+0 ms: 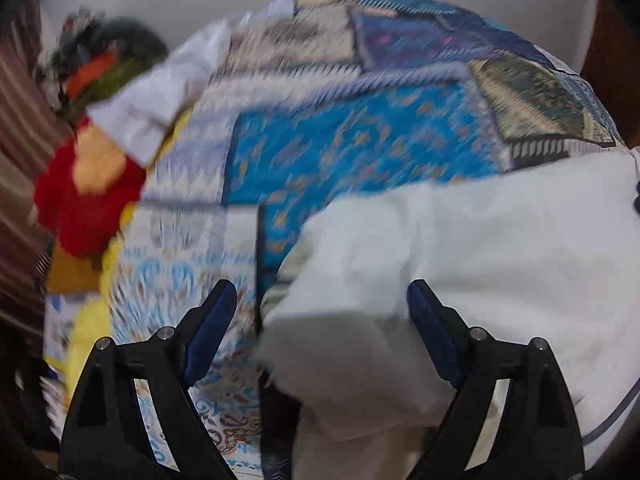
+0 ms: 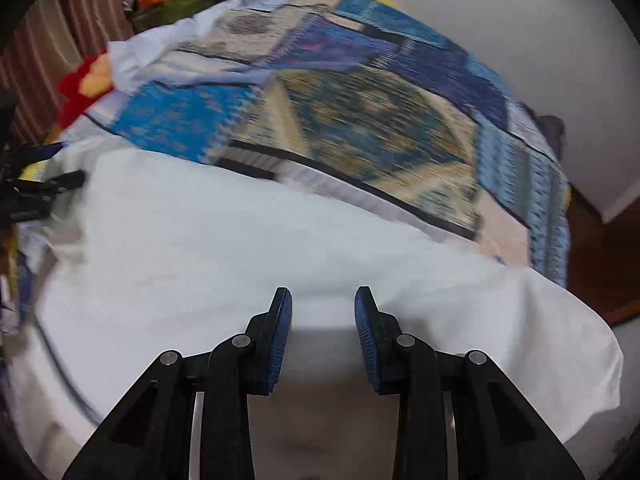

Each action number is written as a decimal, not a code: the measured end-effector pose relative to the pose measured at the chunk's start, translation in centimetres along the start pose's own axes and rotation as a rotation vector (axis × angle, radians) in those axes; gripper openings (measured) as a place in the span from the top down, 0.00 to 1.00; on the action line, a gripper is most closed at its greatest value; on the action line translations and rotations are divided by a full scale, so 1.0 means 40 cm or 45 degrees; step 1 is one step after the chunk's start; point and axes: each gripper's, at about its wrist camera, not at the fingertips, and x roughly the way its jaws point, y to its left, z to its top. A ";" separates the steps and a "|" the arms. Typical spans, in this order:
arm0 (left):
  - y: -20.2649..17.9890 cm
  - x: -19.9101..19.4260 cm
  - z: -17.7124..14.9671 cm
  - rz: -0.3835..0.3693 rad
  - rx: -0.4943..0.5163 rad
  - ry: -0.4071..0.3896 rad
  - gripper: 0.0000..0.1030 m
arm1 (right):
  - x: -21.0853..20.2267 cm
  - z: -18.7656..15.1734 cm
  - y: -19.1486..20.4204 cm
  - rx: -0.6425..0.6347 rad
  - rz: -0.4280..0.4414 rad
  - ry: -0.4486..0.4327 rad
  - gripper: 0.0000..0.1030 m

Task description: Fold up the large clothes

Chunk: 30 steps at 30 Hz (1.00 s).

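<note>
Both views are motion-blurred; fine detail is unreliable.

White cloth (image 2: 248,248): plain, matte, soft, with shallow creases. It covers the near half of the bed, lying over a patchwork quilt (image 2: 360,120). Quilt panels: bright blue with small orange motifs, dark navy, teal and beige diamond, pale cream with grey print. The zigzag borders between panels are smeared by blur.

My left hand-held gripper (image 1: 320,300): jaws spread wide, released. The cloth's left edge lies below and between the blue ribbed pads (image 1: 208,328), and neither pad presses on it. A folded layer of white hangs down at that edge.

My right hand-held gripper (image 2: 323,308): jaws narrowly apart, with white cloth running between and beneath the pads. I cannot tell whether they pinch it; the zone between them is shadowed grey.

Edges: the far edge of the cloth crosses the quilt diagonally. Its right corner (image 2: 592,344) drapes past the quilt's edge towards brown floor. Far beyond the bed is a plain pale wall.

At far left is a heap of items (image 1: 92,184) in red, yellow, orange and green; the shapes are not identifiable. A striped brown curtain (image 1: 20,128) is cut off by the left margin.
</note>
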 end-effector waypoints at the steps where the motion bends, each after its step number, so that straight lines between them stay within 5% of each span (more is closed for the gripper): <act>1: 0.021 0.007 -0.014 -0.009 -0.018 0.010 0.12 | -0.002 -0.008 -0.025 0.013 0.000 -0.008 0.72; 8: 0.105 -0.017 -0.084 -0.038 -0.100 0.006 0.10 | -0.068 -0.076 -0.229 0.261 0.055 -0.037 0.72; 14: 0.084 -0.137 -0.079 0.022 -0.077 -0.064 0.10 | -0.199 -0.150 -0.284 0.425 0.083 -0.096 0.71; 22: 0.096 -0.360 -0.114 0.036 -0.072 -0.216 0.10 | -0.381 -0.297 -0.171 0.309 0.068 -0.154 0.71; 27: 0.112 -0.425 -0.217 0.039 -0.047 -0.210 0.10 | -0.356 -0.434 -0.055 0.213 0.115 -0.036 0.71; 30: 0.125 -0.418 -0.293 0.040 -0.063 -0.154 0.10 | -0.305 -0.505 -0.017 0.188 0.041 0.030 0.69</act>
